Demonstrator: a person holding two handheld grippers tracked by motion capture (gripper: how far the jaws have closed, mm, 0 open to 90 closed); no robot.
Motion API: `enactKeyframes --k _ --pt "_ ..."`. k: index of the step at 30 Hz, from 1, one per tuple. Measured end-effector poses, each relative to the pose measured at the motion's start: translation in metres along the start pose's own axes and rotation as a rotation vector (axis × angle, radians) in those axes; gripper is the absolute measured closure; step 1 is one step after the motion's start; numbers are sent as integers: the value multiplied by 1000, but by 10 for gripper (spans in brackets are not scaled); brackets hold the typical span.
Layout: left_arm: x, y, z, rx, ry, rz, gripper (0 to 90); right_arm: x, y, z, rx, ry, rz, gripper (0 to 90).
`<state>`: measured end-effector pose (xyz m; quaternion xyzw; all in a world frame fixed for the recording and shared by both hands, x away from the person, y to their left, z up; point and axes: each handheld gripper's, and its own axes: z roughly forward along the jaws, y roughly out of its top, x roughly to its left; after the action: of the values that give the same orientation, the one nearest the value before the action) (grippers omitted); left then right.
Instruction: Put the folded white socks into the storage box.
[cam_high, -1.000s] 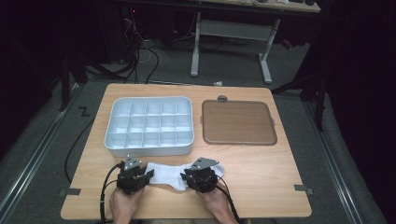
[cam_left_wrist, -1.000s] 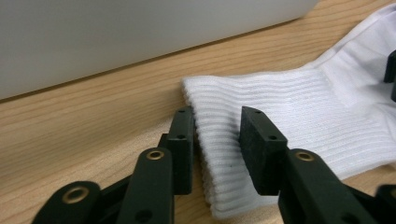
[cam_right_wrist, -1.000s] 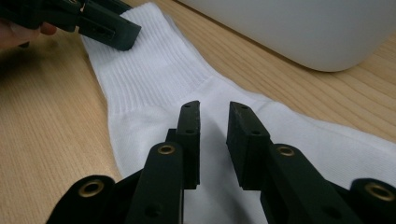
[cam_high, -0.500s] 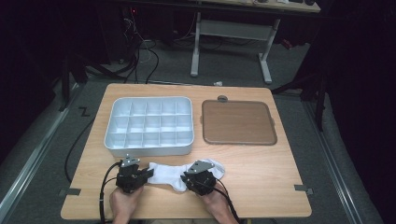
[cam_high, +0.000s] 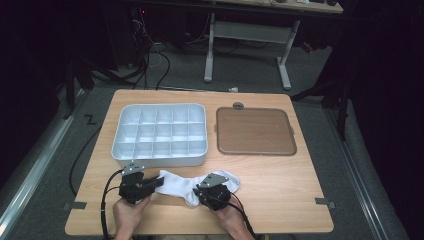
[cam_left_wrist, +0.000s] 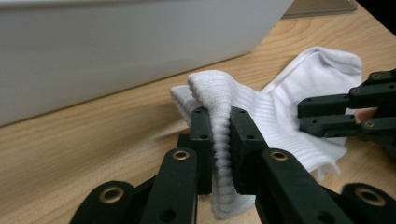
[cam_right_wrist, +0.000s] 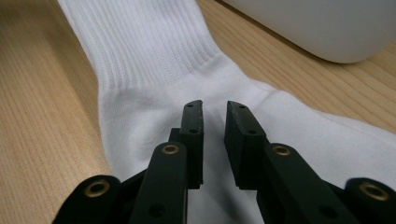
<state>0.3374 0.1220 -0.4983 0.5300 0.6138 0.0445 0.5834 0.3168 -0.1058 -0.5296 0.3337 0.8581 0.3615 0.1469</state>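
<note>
Step in hand: folding the white sock (cam_high: 182, 184), judging by the lifted cuff.
Left gripper (cam_left_wrist: 220, 135): jaws have just been closing and now pinch the ribbed cuff, which stands up between the pads.
Right gripper (cam_right_wrist: 215, 125): jaws close together, a narrow gap left, resting on the sock's middle; whether they nip any fabric I cannot tell.
Sock: flat on the table (cam_high: 280, 185) ahead of both sets of fingertips, just before the white tray (cam_high: 160, 134).
To do it well: carry the cuff over toward the right fingertips, keep the right gripper pressing as an anchor, and lay the edges even.

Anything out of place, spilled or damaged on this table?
Nothing stands out. The white sock lies rumpled along the table's near edge, its ribbed end pinched up by the left gripper. The compartment tray looks empty and sits square beside the brown lid. No spill or damage shows.
</note>
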Motion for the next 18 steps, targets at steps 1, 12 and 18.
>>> enactKeyframes --k 1,12,18 --pt "-1 1 0 -2 -3 7 815 1 0 0 -3 -3 -2 776" --pt "-22 19 -2 -6 -70 14 817 5 7 5 17 13 -1 774" --pt "-31 23 -2 -11 -97 28 817 7 10 8 17 21 -7 774"
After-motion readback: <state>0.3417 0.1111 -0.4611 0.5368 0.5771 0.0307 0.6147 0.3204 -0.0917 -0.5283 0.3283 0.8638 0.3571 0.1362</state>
